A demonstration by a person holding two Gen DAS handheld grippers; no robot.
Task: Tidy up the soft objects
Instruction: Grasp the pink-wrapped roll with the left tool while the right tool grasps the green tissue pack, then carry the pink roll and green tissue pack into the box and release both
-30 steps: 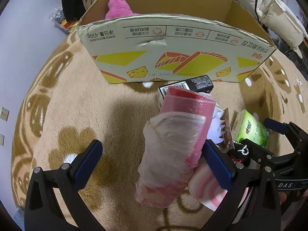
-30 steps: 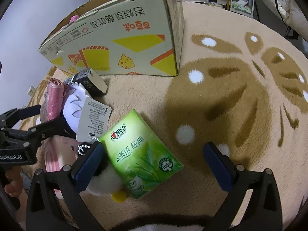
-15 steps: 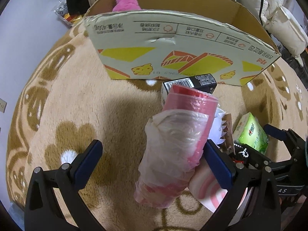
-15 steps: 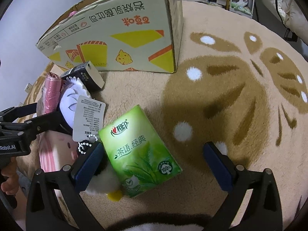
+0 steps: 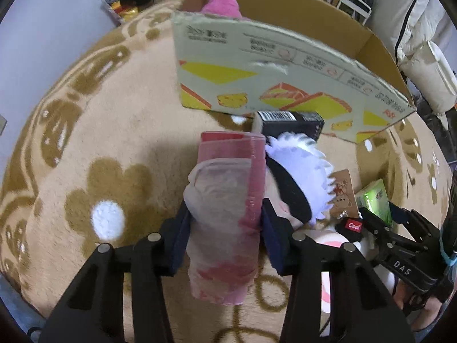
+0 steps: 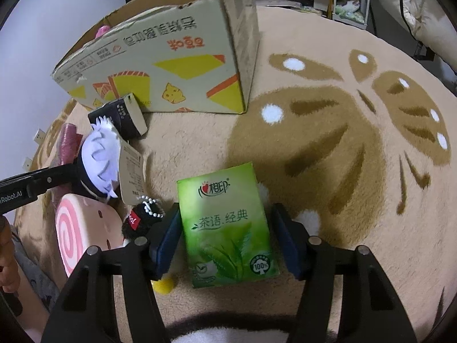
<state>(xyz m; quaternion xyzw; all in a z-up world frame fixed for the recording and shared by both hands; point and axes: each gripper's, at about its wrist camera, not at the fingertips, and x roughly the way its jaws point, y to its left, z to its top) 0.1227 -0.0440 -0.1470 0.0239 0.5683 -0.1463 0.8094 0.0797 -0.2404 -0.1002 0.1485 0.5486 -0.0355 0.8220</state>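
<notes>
Now left gripper (image 5: 225, 223) jaws, just closing, pinch the pink bag roll (image 5: 228, 200); right gripper (image 6: 225, 240) jaws, closing too, flank the green tissue pack (image 6: 228, 228), contact unclear.

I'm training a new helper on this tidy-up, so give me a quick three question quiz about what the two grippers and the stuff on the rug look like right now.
1. True or false: the left gripper has its fingers pressed on the pink roll of bags.
2. What lies between the fingers of the right gripper?
A. black box
B. green tissue pack
C. swirl cushion
3. What sits inside the cardboard box?

Key
1. True; its jaws have just been closing.
2. B, the green tissue pack.
3. A pink plush toy.
</notes>
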